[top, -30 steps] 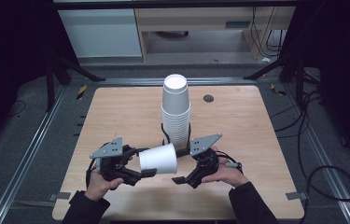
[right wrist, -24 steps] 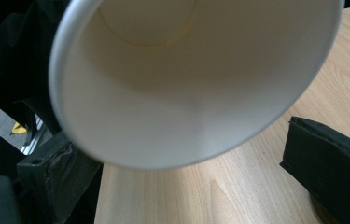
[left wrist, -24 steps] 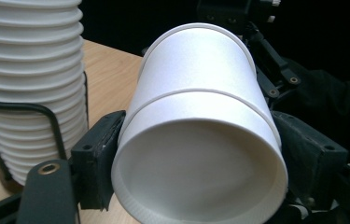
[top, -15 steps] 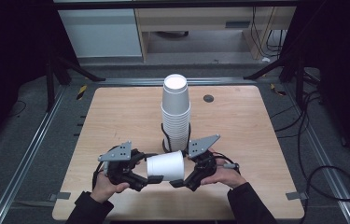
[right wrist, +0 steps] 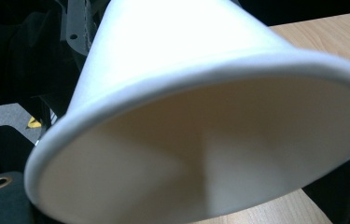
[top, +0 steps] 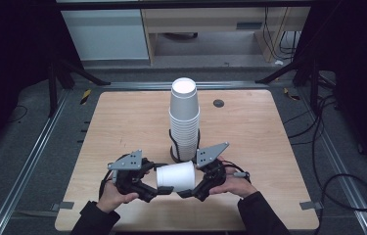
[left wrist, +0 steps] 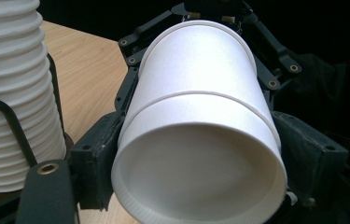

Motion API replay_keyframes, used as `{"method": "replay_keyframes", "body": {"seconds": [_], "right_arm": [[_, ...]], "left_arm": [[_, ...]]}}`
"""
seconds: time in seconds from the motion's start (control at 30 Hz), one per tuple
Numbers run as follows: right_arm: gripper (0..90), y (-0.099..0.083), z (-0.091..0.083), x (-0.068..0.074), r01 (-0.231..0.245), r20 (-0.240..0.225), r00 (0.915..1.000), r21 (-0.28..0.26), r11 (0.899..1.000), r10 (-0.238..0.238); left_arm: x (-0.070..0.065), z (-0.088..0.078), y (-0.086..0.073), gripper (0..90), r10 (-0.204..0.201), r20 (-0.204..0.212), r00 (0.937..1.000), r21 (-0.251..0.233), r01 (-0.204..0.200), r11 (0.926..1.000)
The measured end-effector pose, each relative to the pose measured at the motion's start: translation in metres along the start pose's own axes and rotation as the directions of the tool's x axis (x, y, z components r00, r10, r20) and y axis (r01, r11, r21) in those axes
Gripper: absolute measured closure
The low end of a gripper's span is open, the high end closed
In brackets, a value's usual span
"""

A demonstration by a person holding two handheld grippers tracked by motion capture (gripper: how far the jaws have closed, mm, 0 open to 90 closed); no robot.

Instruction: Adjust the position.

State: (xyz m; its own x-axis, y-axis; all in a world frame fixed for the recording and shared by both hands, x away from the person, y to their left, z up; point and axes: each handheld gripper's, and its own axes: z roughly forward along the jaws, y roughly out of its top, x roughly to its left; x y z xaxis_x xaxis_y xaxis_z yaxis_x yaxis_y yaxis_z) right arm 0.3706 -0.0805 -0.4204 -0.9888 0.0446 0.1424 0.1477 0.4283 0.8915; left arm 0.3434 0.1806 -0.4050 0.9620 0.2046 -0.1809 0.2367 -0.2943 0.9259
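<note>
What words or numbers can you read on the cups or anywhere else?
None can be read. The white cup held between the left gripper and right gripper is plain, and so is the cup stack. A small grey label on the cabinet behind the table is too blurred to read.

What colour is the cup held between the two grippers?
Plain white, no print; the cup shows best in the left gripper view.

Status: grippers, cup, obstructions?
Left gripper, right gripper: both on paper cup, lying sideways. Cup stack close behind. Nothing blocking.
</note>
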Motion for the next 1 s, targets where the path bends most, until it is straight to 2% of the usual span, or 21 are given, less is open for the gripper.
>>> {"method": "replay_keyframes", "body": {"seconds": [0.1, 0.13, 0.27, 0.33, 0.43, 0.53, 0.67, 0.77, 0.9, 1.0], "right_arm": [[8.5, 0.0, -0.002, -0.001, -0.004, -0.004, 1.0, -0.005, 1.0, 0.004], [8.5, 0.0, -0.002, 0.0, -0.004, -0.003, 1.0, -0.002, 1.0, 0.004], [8.5, -0.002, -0.008, -0.003, -0.013, 0.025, 0.9996, 0.011, 1.0, 0.012], [8.5, -0.003, -0.012, -0.005, -0.008, 0.054, 0.9985, 0.029, 1.0, 0.007], [8.4, -0.003, -0.017, -0.005, 0.005, 0.114, 0.9934, 0.091, 0.996, -0.016], [8.3, -0.005, -0.016, -0.006, 0.016, 0.151, 0.9876, 0.16, 0.987, -0.041], [8.3, -0.006, -0.011, -0.006, 0.021, 0.149, 0.9874, 0.202, 0.979, -0.052], [8.3, -0.007, -0.006, -0.005, 0.025, 0.148, 0.9871, 0.239, 0.971, -0.061], [8.3, -0.006, 0.003, -0.004, 0.029, 0.145, 0.9866, 0.298, 0.954, -0.075], [8.2, -0.006, 0.009, -0.004, 0.035, 0.127, 0.9888, 0.314, 0.949, -0.079]], "left_arm": [[-0.001, -0.001, 0.0, 21.9, 0.001, -0.005, 1.0, -0.002, -0.001, 1.0], [-0.001, -0.002, 0.001, 21.2, 0.005, -0.019, 0.9998, -0.007, -0.005, 1.0], [0.001, -0.011, 0.003, 16.0, -0.007, -0.032, 0.9995, -0.013, 0.007, 0.9999], [0.002, -0.015, 0.003, 14.3, 0.006, -0.06, 0.9982, 0.001, -0.006, 1.0], [0.005, -0.017, 0.001, 12.6, 0.016, -0.094, 0.9955, 0.067, -0.01, 0.9977], [0.008, -0.011, -0.004, 11.3, 0.03, -0.122, 0.9921, 0.143, -0.012, 0.9897], [0.009, 0.001, -0.01, 10.5, 0.059, -0.126, 0.9903, 0.228, -0.028, 0.9732], [0.009, 0.01, -0.015, 10.5, 0.068, -0.107, 0.9919, 0.268, -0.037, 0.9627], [0.009, 0.017, -0.017, 10.4, 0.085, -0.097, 0.9917, 0.31, -0.051, 0.9495], [0.009, 0.021, -0.019, 11.0, 0.091, -0.085, 0.9922, 0.322, -0.059, 0.9448]]}}
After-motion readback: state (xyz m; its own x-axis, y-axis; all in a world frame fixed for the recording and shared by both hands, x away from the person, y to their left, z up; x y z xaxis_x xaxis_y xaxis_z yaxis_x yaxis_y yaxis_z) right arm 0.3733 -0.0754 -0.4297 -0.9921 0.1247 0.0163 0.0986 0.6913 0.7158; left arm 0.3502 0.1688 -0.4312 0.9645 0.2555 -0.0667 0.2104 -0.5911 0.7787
